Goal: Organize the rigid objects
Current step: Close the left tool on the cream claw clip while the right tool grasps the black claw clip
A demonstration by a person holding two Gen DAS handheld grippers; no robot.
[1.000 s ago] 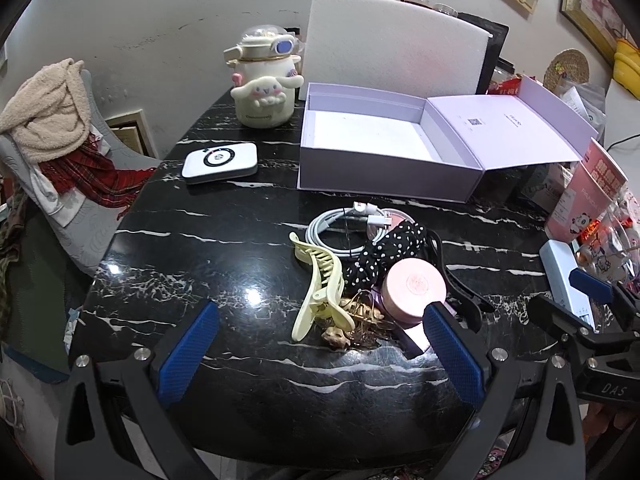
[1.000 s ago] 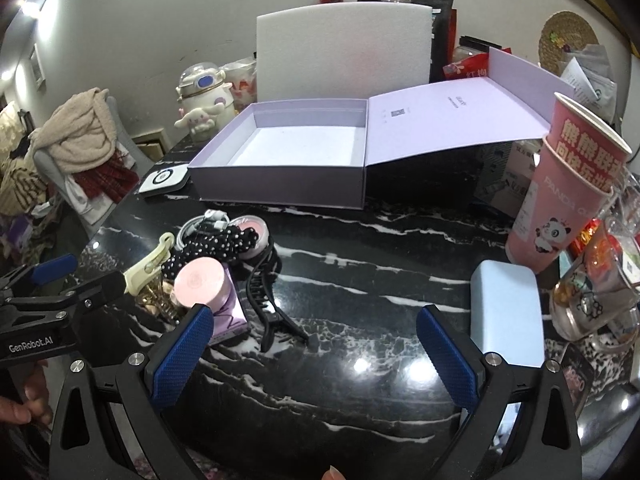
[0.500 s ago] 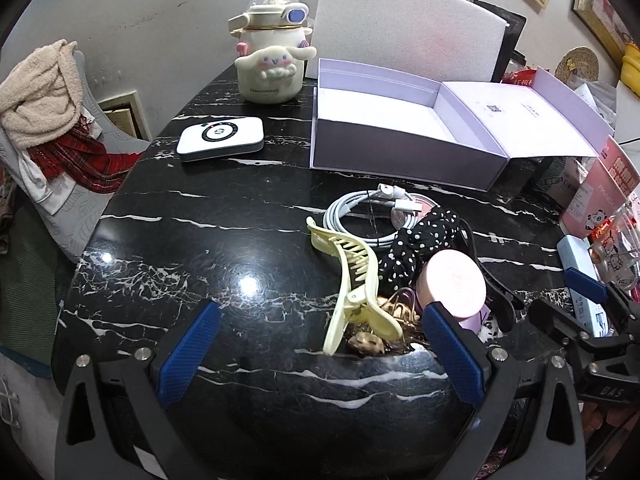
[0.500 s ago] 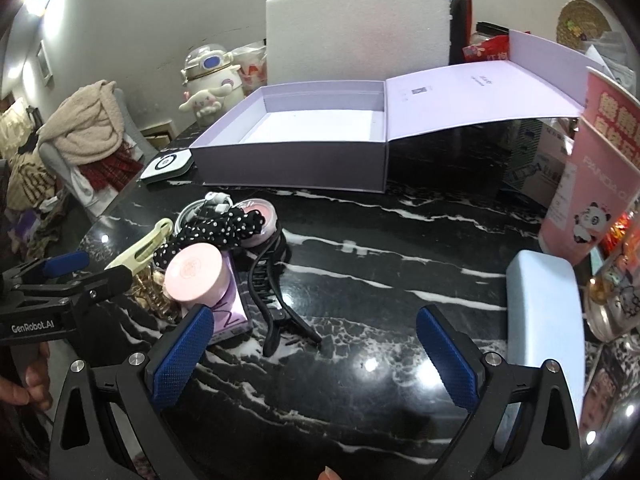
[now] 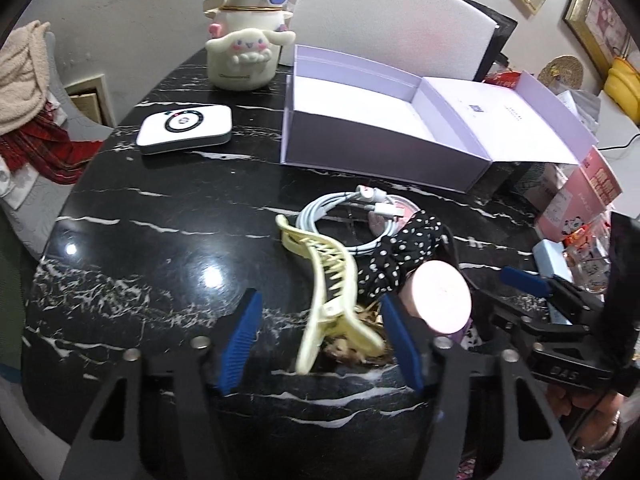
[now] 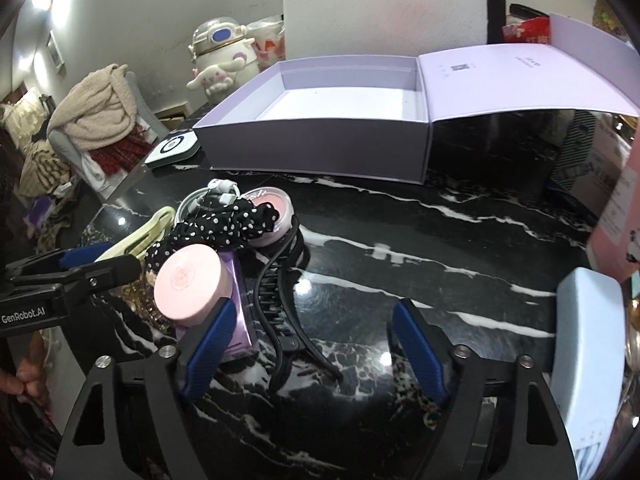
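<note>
- Peering under the yellow claw clip [image 5: 332, 280], I can't ID the gold clutter beneath.
- Polka-dot scrunchie [image 5: 400, 252] overlaps white cable [image 5: 336, 216]; pink jar [image 6: 192, 284] crowds black claw clip [image 6: 280, 300].
- Left gripper [image 5: 320, 340], jaws just closing, half open round yellow clip's handle, no contact.
- Right gripper [image 6: 312, 348], also closing, wide round black clip, nothing gripped.

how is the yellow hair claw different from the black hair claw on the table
The yellow hair claw is pale and chunky with broad teeth; the black hair claw is dark with thin, wiry arms. The yellow one lies at the pile's left edge, over a gold-brown ornament; the black one lies on the pile's right side, against a lilac box. The yellow claw sits between the left gripper pads, the black one between the right gripper pads. Neither is gripped yet.
</note>
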